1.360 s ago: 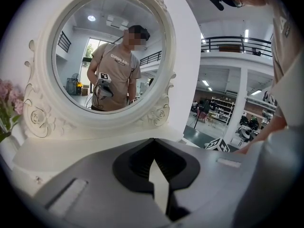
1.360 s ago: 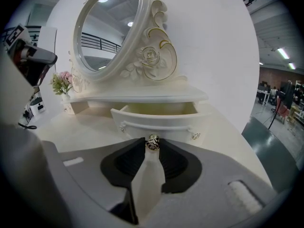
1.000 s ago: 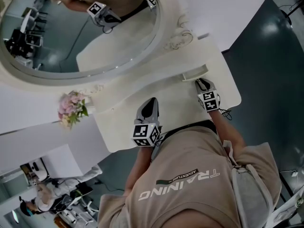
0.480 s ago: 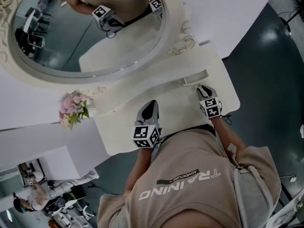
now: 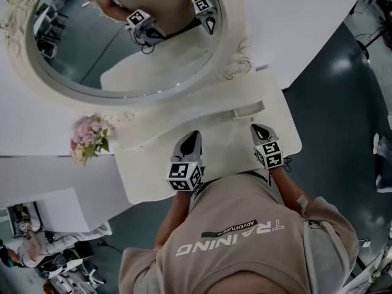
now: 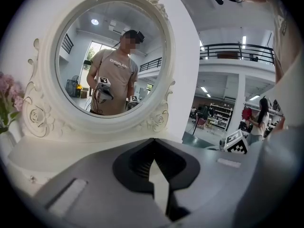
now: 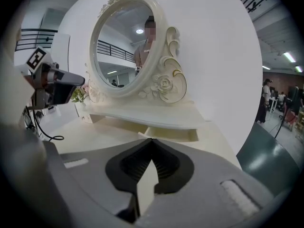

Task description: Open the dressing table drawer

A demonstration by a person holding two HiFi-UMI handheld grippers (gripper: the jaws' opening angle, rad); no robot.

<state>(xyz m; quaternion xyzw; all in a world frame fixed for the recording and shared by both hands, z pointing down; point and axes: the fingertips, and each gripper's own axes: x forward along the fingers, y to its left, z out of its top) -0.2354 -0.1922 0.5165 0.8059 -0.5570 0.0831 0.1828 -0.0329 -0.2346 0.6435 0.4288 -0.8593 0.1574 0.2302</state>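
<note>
Drawer (image 5: 248,110) seen pulled partly out below mirror (image 5: 122,41), at counter (image 5: 147,170) rear. Right tool (image 5: 256,127) just closed on nothing, held near drawer, apparently released. Left tool (image 5: 195,135) shut, empty, parked aside.

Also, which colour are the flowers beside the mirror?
Pink, with green leaves; the head view shows the flowers best.

A cream-white dressing table with a curved top (image 5: 223,149) fills the middle of the head view. At its back, toward the upper left, an oval mirror in a carved white frame (image 5: 122,41) stands over a low raised shelf (image 5: 196,106). A small drawer (image 5: 248,110) juts out right of centre, and a bunch of pink flowers (image 5: 87,136) sits at the left.
</note>
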